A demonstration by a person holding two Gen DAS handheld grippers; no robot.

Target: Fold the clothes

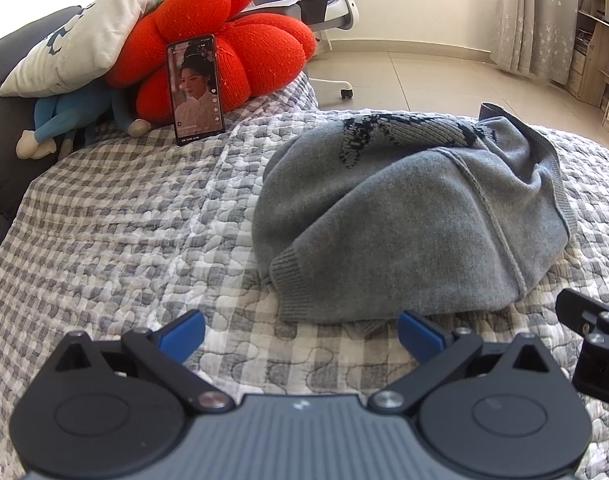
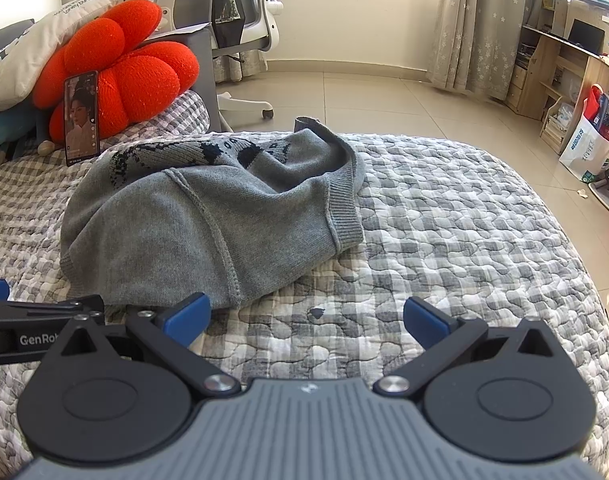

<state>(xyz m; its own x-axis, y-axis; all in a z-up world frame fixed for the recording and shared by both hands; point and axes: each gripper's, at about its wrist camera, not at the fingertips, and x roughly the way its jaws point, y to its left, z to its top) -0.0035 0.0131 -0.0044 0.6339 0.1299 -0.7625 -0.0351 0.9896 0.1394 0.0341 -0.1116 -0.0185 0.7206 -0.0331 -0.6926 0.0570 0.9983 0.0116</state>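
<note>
The grey sweater [image 1: 408, 216] lies in a loose heap on the checked quilt [image 1: 124, 220], with the propped phone [image 1: 195, 90] well beyond it toward the cushions. Your left gripper [image 1: 300, 334] and right gripper [image 2: 306, 320] both hover just short of the sweater's near edge, jaws spread wide, holding nothing.

Before any fold, spread the heap flat. Take the ribbed cuff [image 1: 292, 280] on the near left of the sweater with your left gripper, and the ribbed hem edge [image 2: 344, 216] on the sweater's right with the other. Pinch only one layer, lift low, and draw the two apart so the knit does not stretch.

The sweater's far side, its second sleeve and its neckline are buried or turned away. The dark pattern [image 2: 176, 156] on top reads only as blurred shapes, so front or back cannot be told.
</note>
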